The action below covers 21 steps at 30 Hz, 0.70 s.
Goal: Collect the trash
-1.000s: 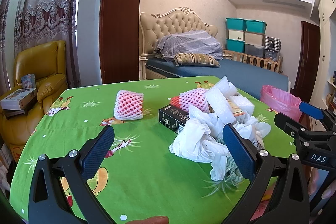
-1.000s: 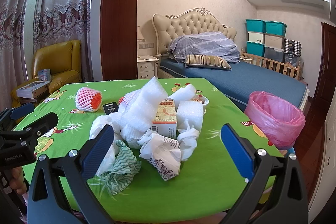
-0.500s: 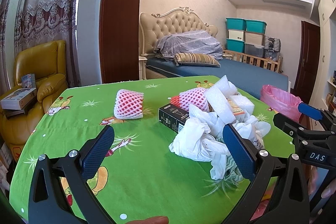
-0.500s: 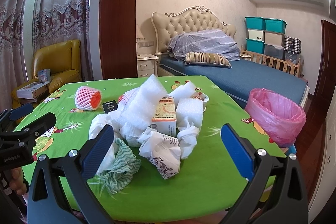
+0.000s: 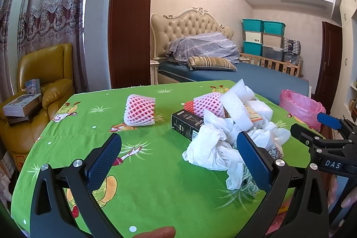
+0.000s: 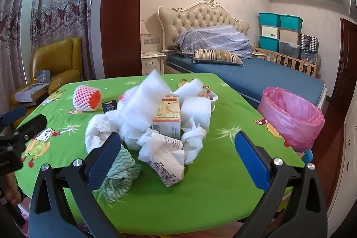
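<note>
We have a heap of trash (image 6: 151, 124) sitting in the middle of the green table (image 6: 212, 182), a bit toward the near edge: crumpled white paper, foam sheets, a small carton standing upright, and a green-striped rag at the near left. The heap has no single direction; its spread runs roughly left to right across the table, with the tall foam sheet (image 6: 145, 102) leaning up and to the right. A black box (image 5: 187, 126) lies flat against the heap's left side, its long axis angled from far left to near right, and a lone pink foam net (image 5: 139, 109) sits apart farther left. The bin with the pink bag (image 6: 292, 117) stands off the table's right edge. Both the left gripper (image 5: 178, 157) and the right gripper (image 6: 178, 155) are spread wide and hold nothing. Our worry is that light, loose pieces will slip a pinch or drag neighbours along, toppling the carton or spilling paper off the near edge.
</note>
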### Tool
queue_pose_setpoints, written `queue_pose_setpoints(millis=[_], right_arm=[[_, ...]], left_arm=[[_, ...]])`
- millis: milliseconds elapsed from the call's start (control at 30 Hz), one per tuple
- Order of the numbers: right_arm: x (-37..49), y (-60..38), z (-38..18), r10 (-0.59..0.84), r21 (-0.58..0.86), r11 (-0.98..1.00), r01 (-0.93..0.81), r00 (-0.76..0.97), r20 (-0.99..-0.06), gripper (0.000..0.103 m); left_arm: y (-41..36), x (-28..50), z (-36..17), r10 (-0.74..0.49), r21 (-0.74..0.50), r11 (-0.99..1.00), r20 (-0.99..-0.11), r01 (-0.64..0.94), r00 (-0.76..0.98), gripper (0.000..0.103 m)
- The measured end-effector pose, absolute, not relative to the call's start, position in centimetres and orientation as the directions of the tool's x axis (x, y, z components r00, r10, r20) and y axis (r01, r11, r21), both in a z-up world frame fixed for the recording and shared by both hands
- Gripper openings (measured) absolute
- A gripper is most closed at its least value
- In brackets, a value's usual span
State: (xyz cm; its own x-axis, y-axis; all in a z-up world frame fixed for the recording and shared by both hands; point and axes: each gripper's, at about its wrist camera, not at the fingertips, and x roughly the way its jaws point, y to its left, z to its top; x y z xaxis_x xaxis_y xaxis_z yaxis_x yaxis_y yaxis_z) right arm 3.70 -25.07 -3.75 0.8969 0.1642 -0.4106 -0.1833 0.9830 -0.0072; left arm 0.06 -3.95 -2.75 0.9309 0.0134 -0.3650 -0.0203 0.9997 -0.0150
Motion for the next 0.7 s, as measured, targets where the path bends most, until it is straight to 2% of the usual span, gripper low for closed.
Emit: queue_pose_setpoints(millis=[367,567,700], right_arm=[[4.5,-25.8,-4.7,0.168,0.006,0.983,-0.182,0.892,-0.420,0.099],[5.8,-26.8,-6.4,0.160,0.014,0.985,-0.174,0.868,-0.471,0.099],[6.9,-27.2,-7.7,0.167,0.030,0.984,-0.177,0.841,-0.515,0.088]], left_arm=[[-4.2,-0.1,-3.0,0.026,-0.010,0.999,-0.365,-0.032,0.931,0.097],[-4.2,0.3,-3.8,-0.026,-0.023,1.000,-0.415,0.018,0.910,0.097],[-3.3,1.5,-4.5,-0.060,-0.077,0.997,-0.456,0.028,0.888,0.097]])
